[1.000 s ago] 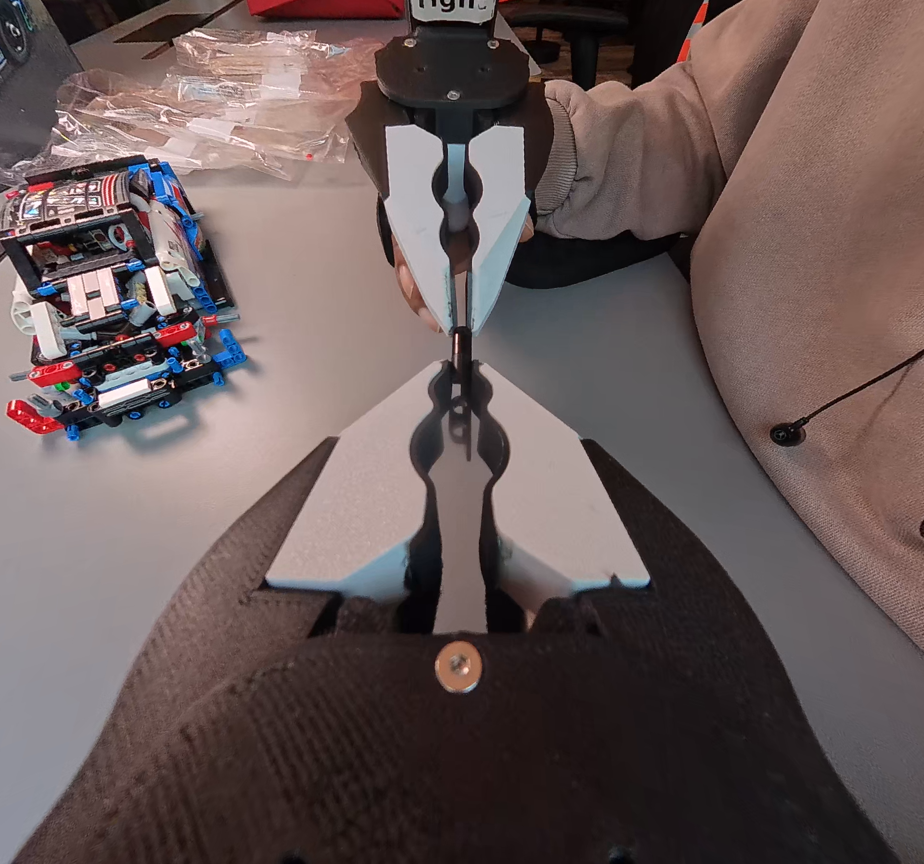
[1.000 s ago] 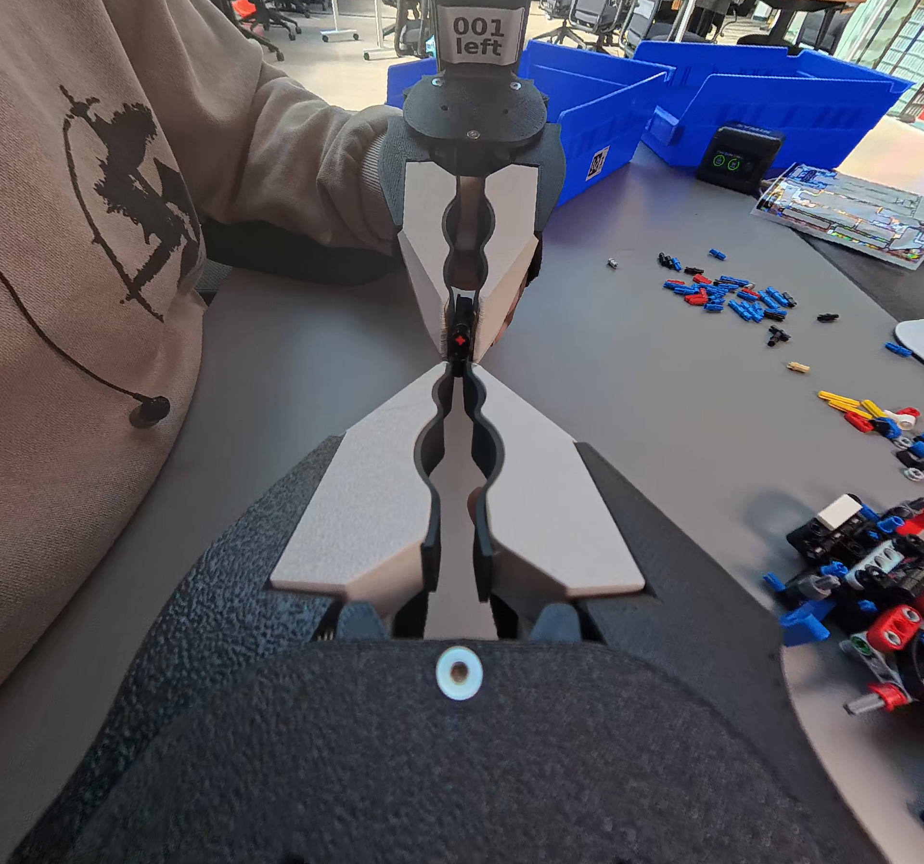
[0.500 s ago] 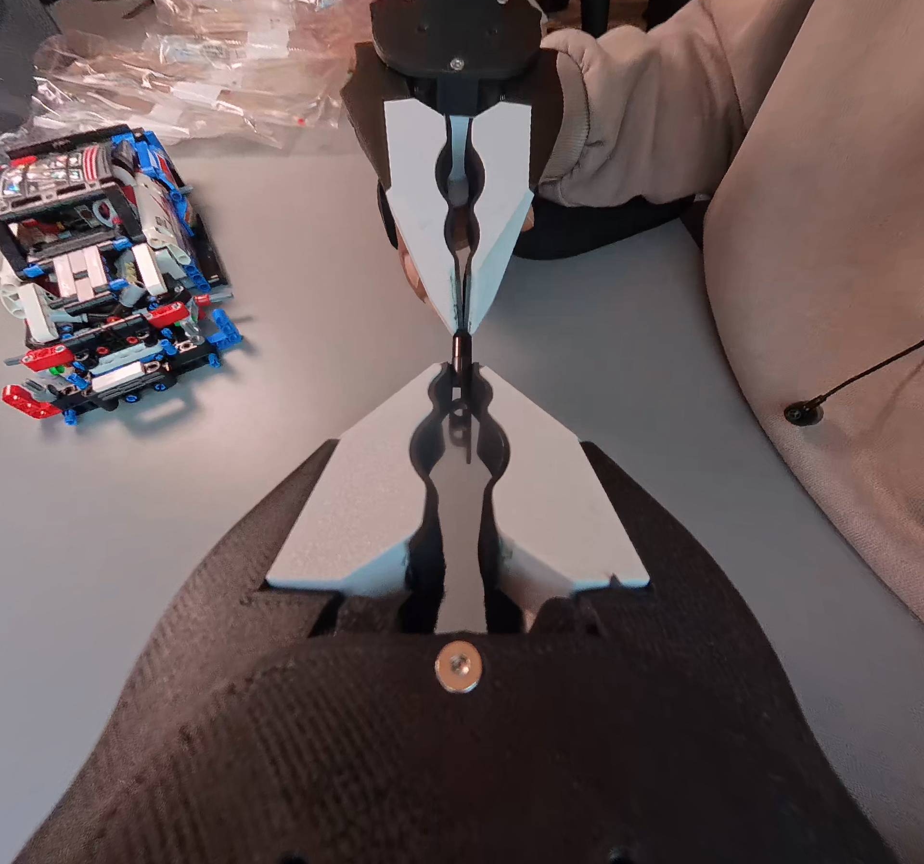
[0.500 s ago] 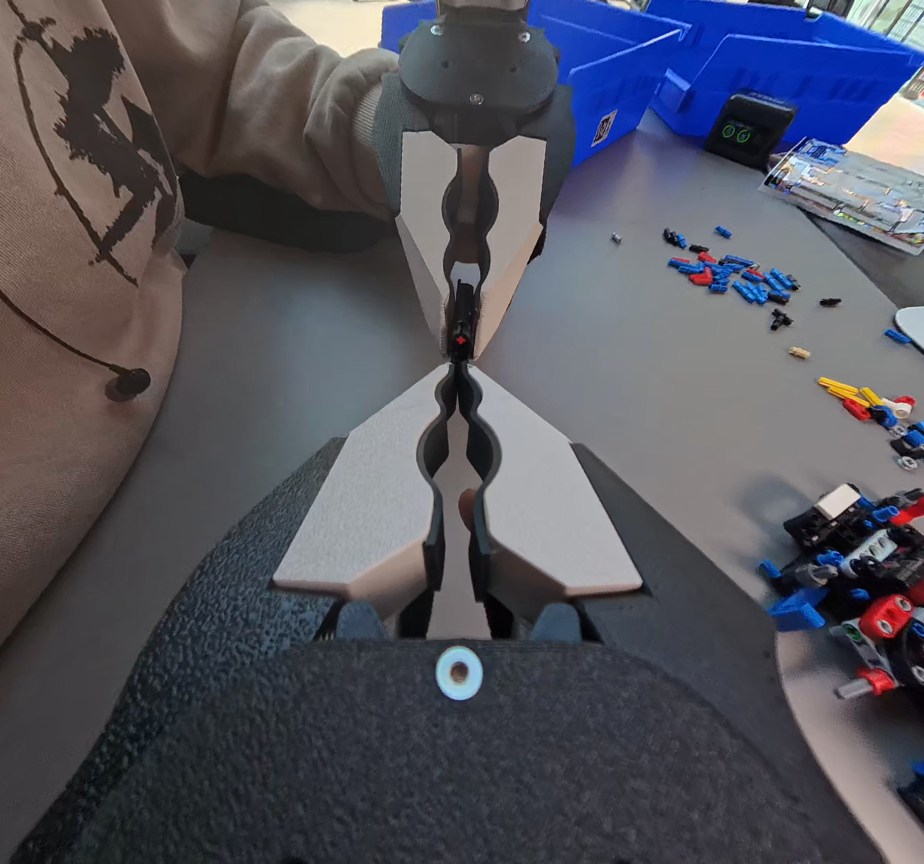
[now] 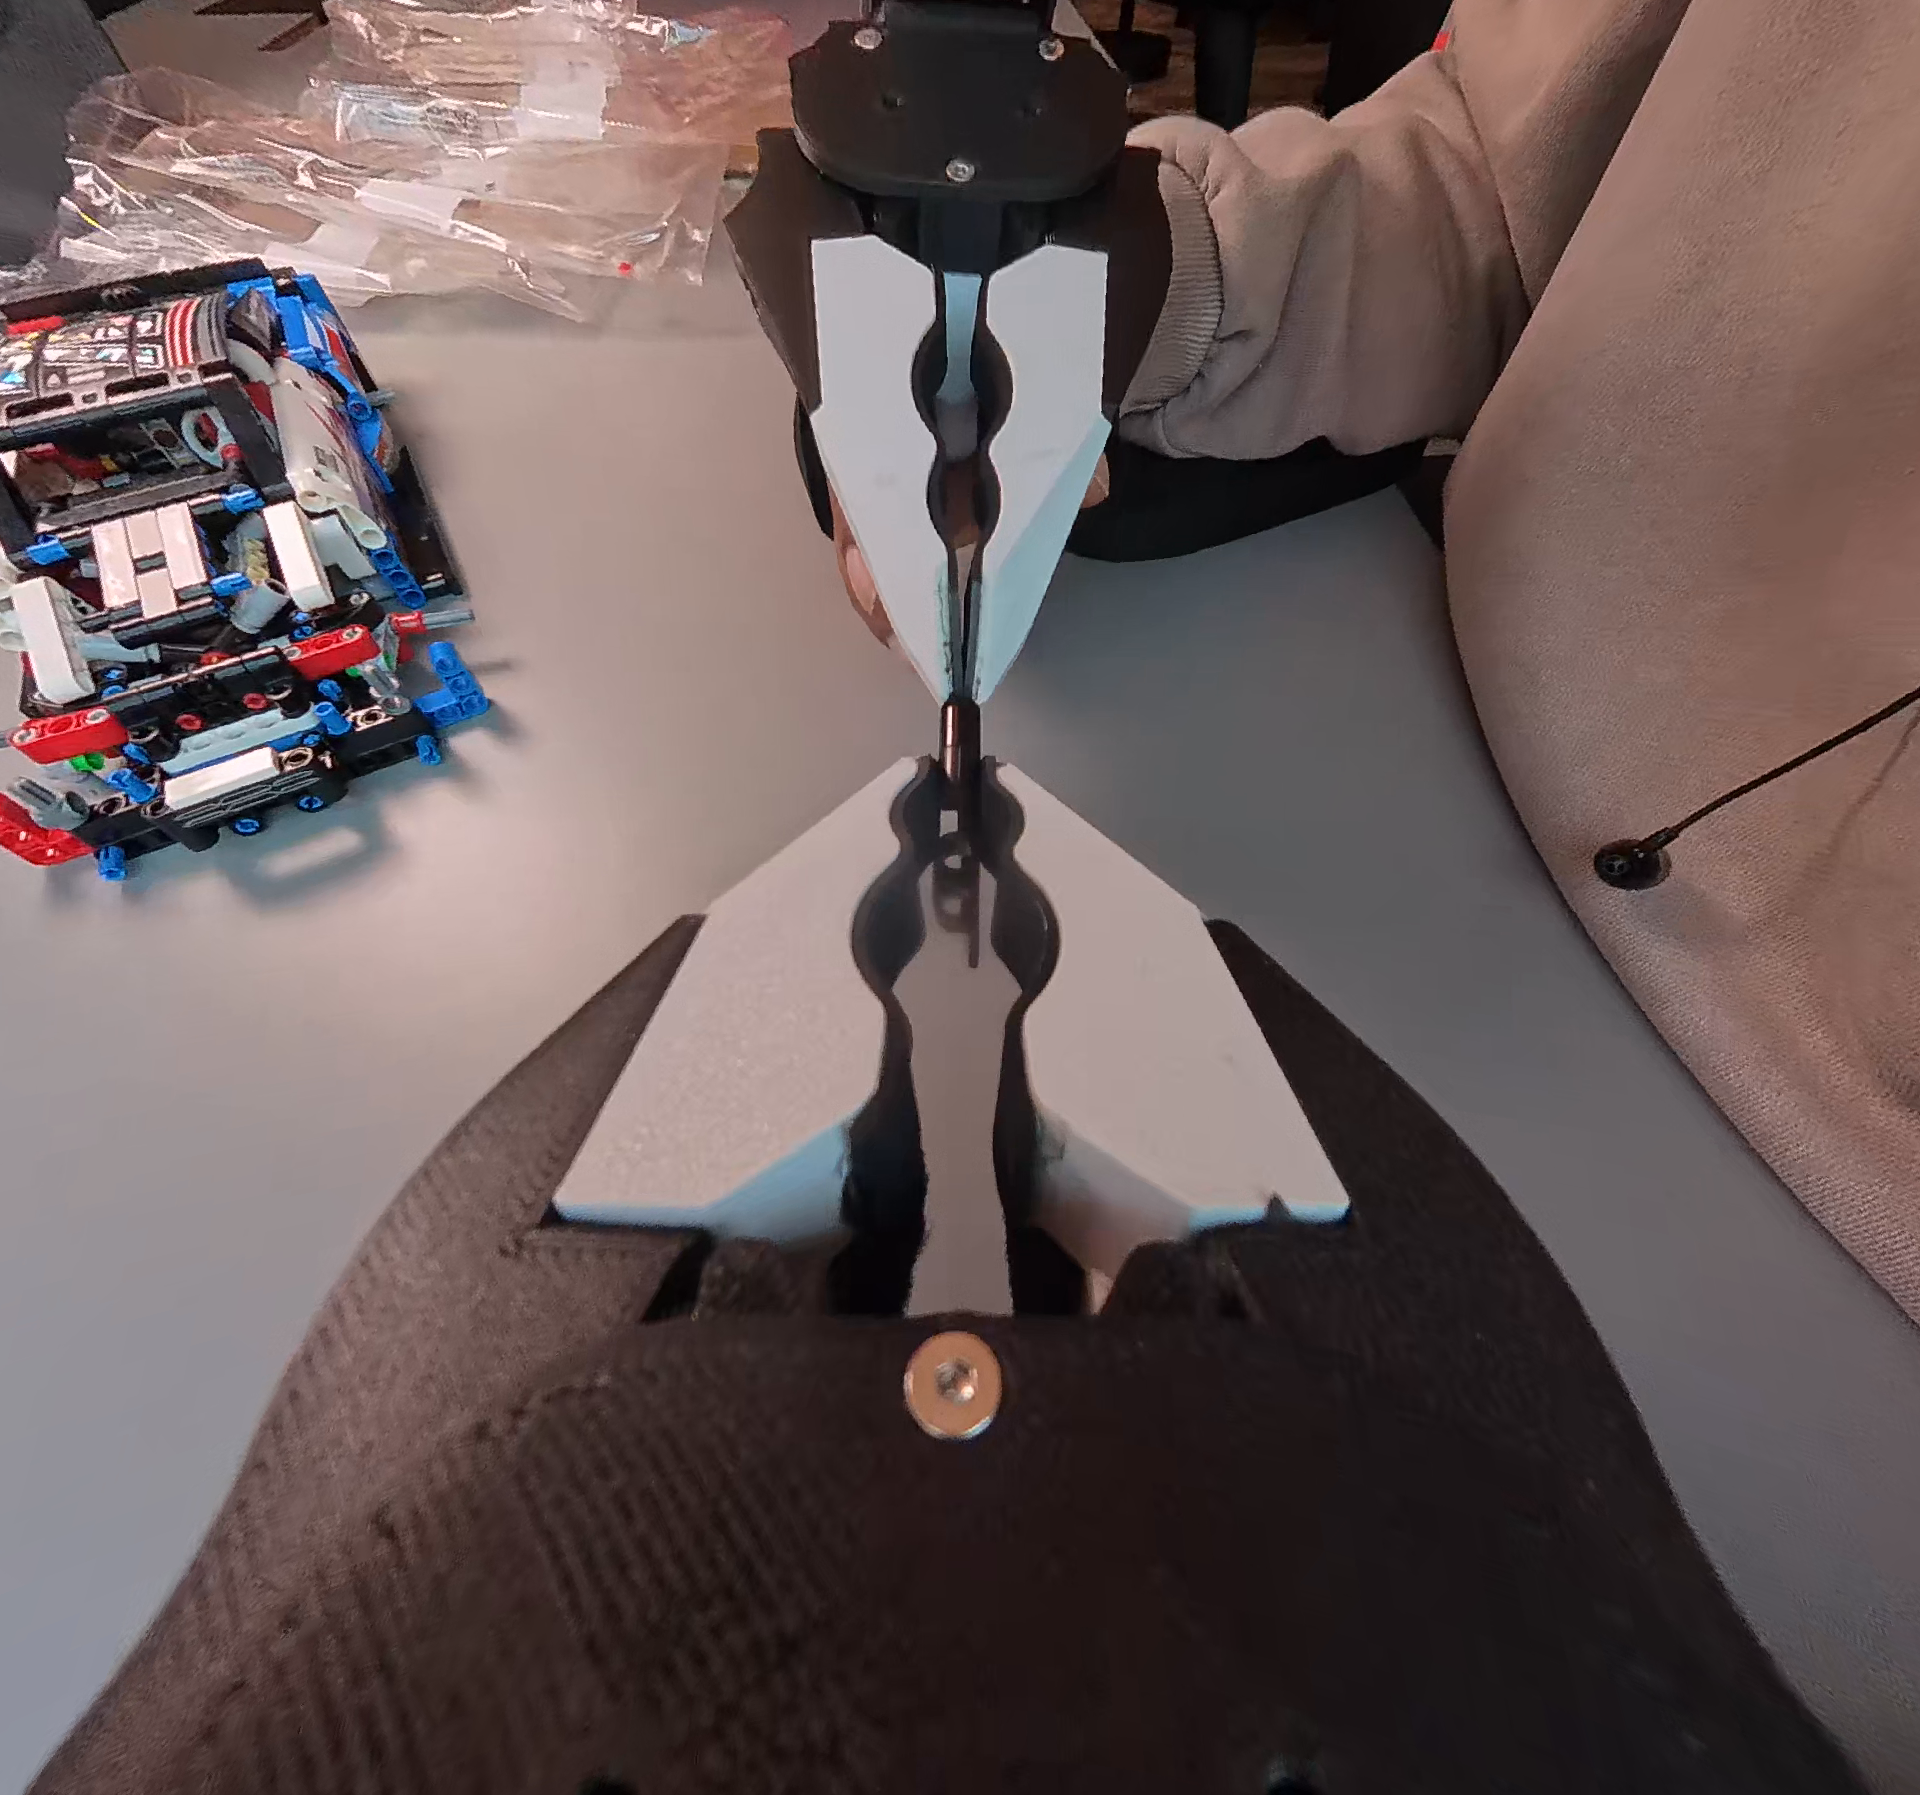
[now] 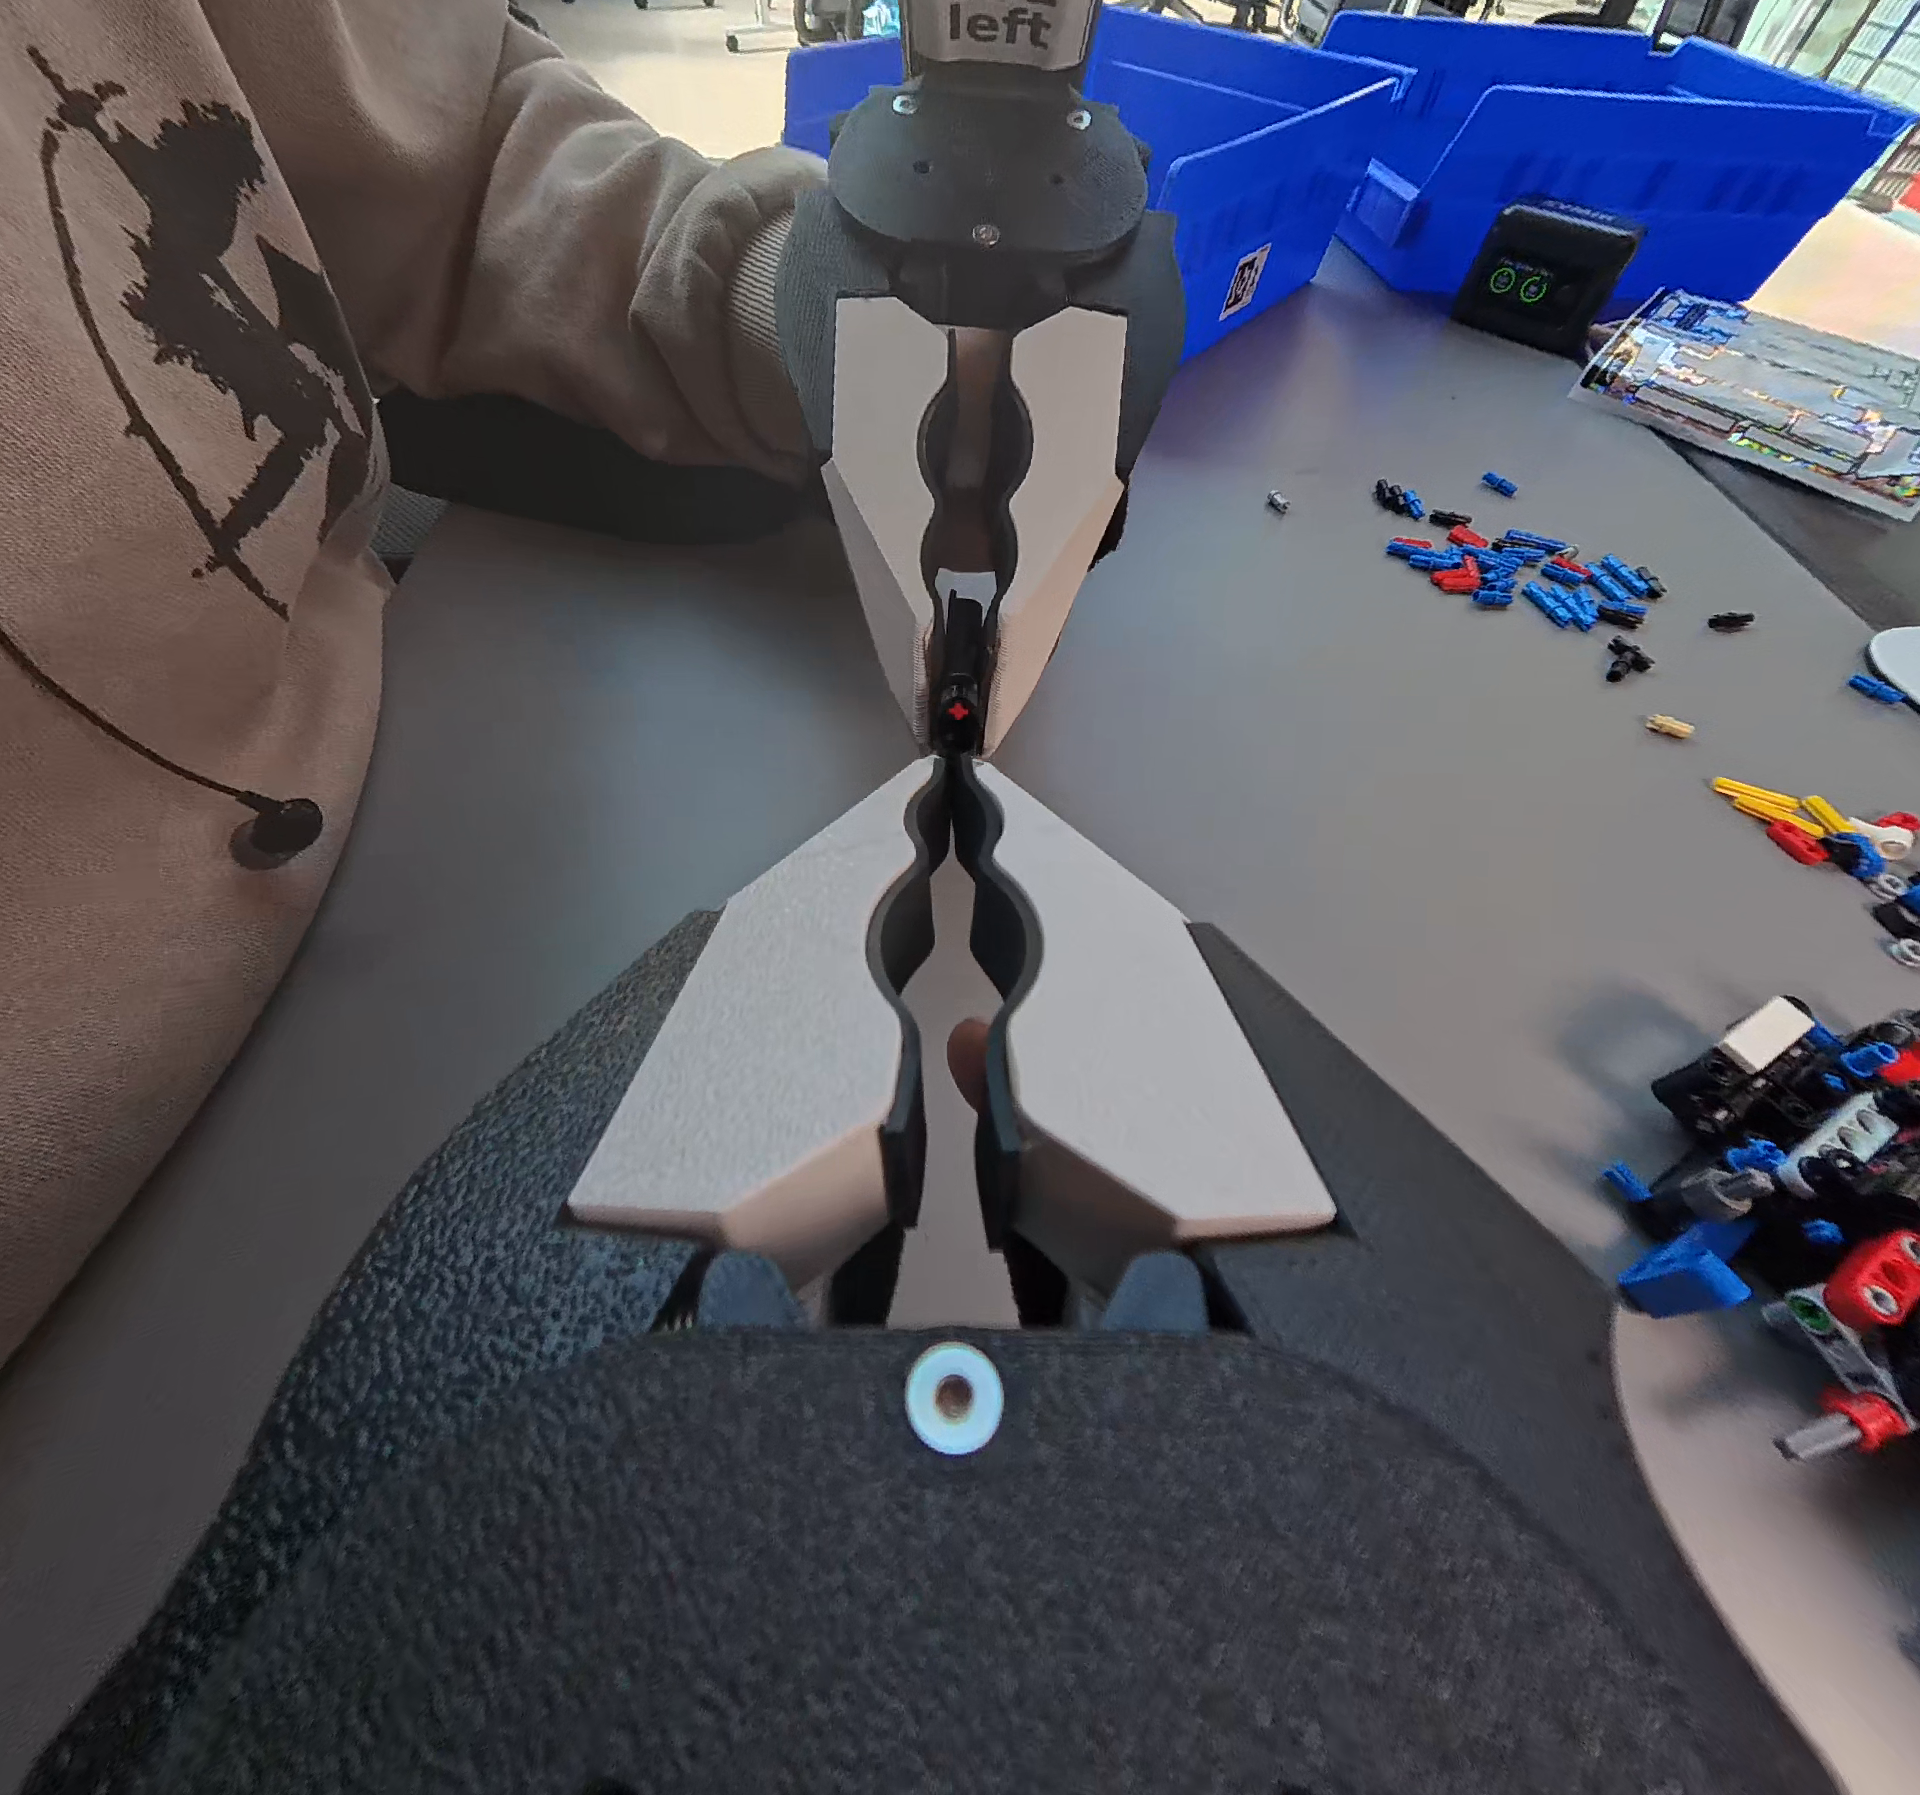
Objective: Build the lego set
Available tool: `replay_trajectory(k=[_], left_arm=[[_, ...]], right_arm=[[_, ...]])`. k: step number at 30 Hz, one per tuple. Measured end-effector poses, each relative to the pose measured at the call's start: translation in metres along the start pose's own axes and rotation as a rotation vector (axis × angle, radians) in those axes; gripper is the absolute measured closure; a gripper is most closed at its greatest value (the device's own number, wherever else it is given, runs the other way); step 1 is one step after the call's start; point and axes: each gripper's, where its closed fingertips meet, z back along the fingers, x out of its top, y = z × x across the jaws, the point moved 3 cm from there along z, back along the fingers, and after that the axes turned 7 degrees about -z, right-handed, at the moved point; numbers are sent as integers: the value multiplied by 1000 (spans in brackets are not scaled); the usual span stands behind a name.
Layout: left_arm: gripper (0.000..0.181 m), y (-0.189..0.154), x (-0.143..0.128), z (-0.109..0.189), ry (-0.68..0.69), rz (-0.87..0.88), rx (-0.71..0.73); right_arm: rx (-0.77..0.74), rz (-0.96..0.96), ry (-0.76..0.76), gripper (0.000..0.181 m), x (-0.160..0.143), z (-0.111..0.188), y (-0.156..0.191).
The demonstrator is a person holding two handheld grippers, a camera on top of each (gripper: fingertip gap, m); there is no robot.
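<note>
**A:** Lego came first in the left wrist view: how many builds did you count?

**B:** One, a part-built car [image 5: 197, 582] on the grey table [image 5: 623, 914], well to the left of both tools. Its left edge was cut off by the frame. Behind it lay a heap of clear plastic bags [image 5: 416, 135]; I could not count them.

**A:** And the tools?

**B:** Two, tip to tip. The left gripper [image 5: 956, 789] was pinched narrow on a small black piece [image 5: 956, 737], which poked out past its tips. The right gripper [image 5: 961, 675] had its jaws nearly together at that piece's far end. What it held, if anything, I could not tell from there.

**A:** Did the right wrist view settle that?

**B:** Partly. The right gripper [image 6: 951, 774] was drawn tight, its tips meeting. The left gripper [image 6: 961, 717] clamped the black piece [image 6: 961, 665], which showed a red cross at its near end. Whether the right tips touched it was hard to make out.

**A:** Loose parts?

**B:** One scatter of blue, red and black pins [image 6: 1527, 571], too small to count. I saw two blue bins [image 6: 1558, 114], one sticker sheet [image 6: 1766, 405], and the car [image 6: 1808, 1184] again, cut off at the right edge.
</note>
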Motion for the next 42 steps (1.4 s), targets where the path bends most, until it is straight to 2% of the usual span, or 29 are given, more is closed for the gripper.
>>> replay_trajectory(k=[4, 7, 10, 13, 15, 22, 26, 30, 31, 35, 39, 42], left_arm=[[178, 2, 2, 1, -24, 27, -5], [176, 13, 7, 6, -97, 153, -2], [176, 20, 15, 10, -225, 365, -85], [176, 21, 17, 15, -311, 571, -189], [177, 20, 16, 14, -343, 695, -264], [176, 10, 16, 6, -357, 849, -386], [177, 4, 17, 3, -350, 854, -412], [176, 3, 21, 3, -370, 839, -413], [170, 5, 23, 4, -383, 817, -394], [144, 14, 26, 10, -353, 570, -195], [142, 22, 23, 10, -216, 218, 90], [143, 23, 26, 11, -181, 77, 196]], right_arm=[[-2, -13, -24, 181, 3, 1, -1], [-53, -42, -96, 181, 12, 4, -10], [-65, -31, -177, 179, 23, 11, -15], [-89, 6, -179, 165, 22, 16, -17], [-97, 46, -176, 164, 22, 15, -15], [-72, 115, -140, 164, 22, 8, -3], [-58, 127, -119, 173, 21, 6, 1], [-22, 79, -135, 174, 23, 9, 2], [-18, 51, -150, 174, 25, 10, 1], [-5, -152, -267, 174, 36, 22, -15], [46, -305, -347, 174, 38, 28, -24], [57, -332, -349, 174, 36, 24, -25]])
